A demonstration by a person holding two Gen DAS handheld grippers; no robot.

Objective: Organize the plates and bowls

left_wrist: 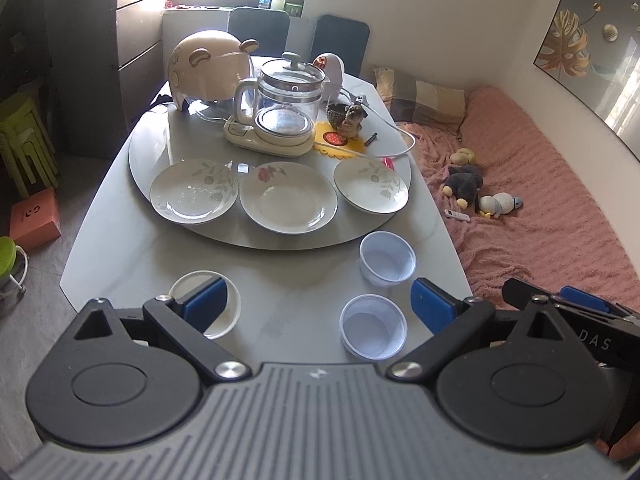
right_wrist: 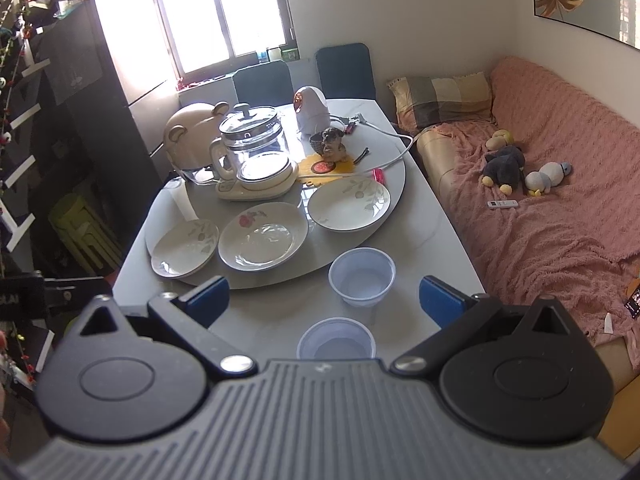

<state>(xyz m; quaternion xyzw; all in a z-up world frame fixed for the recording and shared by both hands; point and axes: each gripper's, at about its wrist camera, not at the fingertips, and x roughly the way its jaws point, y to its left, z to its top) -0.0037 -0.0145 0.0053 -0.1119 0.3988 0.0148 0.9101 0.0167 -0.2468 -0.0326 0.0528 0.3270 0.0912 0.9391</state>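
Three plates (left_wrist: 286,202) are seen on the round tray (left_wrist: 160,136), far ahead of both claws. They look hard, smooth and easy to break, so each should be held by its rim. Two light plastic bowls (left_wrist: 373,332) and a small white bowl (left_wrist: 232,312) sit closer on the table (left_wrist: 120,256). The left claw (left_wrist: 320,306) and right claw (right_wrist: 324,300) are spread wide, holding nothing. A pink couch (right_wrist: 560,220) is seen to the right.
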